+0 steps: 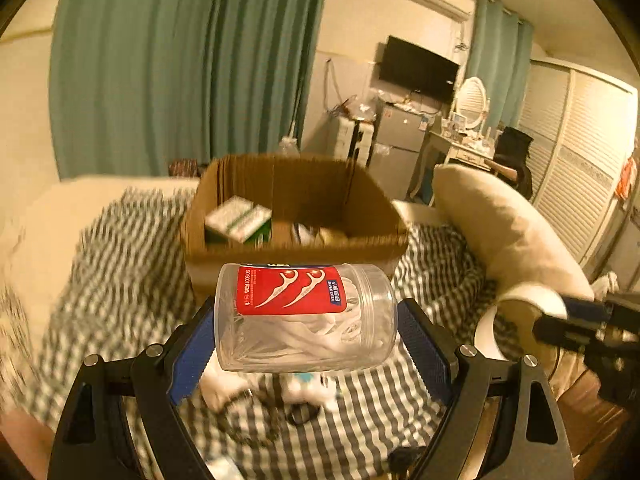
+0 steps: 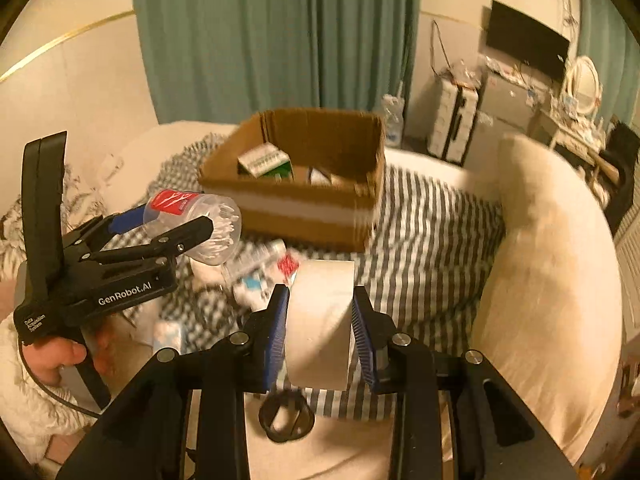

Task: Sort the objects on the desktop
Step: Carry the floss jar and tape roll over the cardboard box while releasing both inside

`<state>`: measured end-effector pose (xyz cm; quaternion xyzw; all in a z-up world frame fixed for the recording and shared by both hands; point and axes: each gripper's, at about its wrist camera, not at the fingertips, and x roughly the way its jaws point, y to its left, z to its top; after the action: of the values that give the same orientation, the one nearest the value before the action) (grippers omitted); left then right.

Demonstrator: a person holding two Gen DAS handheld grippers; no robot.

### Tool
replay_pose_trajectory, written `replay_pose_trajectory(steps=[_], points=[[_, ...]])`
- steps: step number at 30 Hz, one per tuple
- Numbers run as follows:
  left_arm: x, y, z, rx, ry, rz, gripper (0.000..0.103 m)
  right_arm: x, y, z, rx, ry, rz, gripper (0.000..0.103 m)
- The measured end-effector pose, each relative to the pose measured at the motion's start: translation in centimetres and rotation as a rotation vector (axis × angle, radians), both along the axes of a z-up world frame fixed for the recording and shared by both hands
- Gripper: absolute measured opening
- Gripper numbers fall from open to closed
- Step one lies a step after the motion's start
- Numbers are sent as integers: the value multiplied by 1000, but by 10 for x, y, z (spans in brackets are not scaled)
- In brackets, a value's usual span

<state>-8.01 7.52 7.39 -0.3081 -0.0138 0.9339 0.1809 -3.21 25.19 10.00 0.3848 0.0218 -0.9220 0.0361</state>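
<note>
Floss jar (image 1: 306, 316) is riding clamped in the left gripper (image 1: 306, 344), tape roll (image 2: 320, 320) pinched in the right gripper (image 2: 320, 332), both hanging over the bed short of the cardboard box (image 1: 296, 248). Some boxes are sitting inside already; small clutter (image 2: 260, 276) is waiting on the checked blanket (image 2: 432, 240).

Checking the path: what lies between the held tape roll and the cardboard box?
In the right wrist view, small blurred packets and checked cloth lie between tape roll and cardboard box.

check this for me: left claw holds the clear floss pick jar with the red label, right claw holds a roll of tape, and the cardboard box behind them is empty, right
Not quite: the cardboard box is not empty. The right wrist view shows a green and white carton inside it. The rest holds: left claw on the floss pick jar, right claw on the roll of tape.
</note>
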Motion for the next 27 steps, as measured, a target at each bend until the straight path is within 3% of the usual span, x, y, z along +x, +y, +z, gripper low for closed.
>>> replay_pose_trajectory(steps=[4, 9, 15, 20, 27], points=[[-19, -4, 31, -16, 15, -13, 89, -21, -11, 38, 68, 69, 40, 31], [-46, -14, 72, 31, 34, 6, 89, -44, -19, 64, 83, 116, 69, 31], [-82, -9, 99, -52, 109, -1, 89, -86, -25, 85, 100, 148, 87, 31], [-112, -6, 94, -51, 110, 1, 89, -130, -26, 82, 107, 125, 87, 31], [-171, -14, 52, -69, 41, 48, 89, -185, -30, 64, 177, 79, 90, 31]])
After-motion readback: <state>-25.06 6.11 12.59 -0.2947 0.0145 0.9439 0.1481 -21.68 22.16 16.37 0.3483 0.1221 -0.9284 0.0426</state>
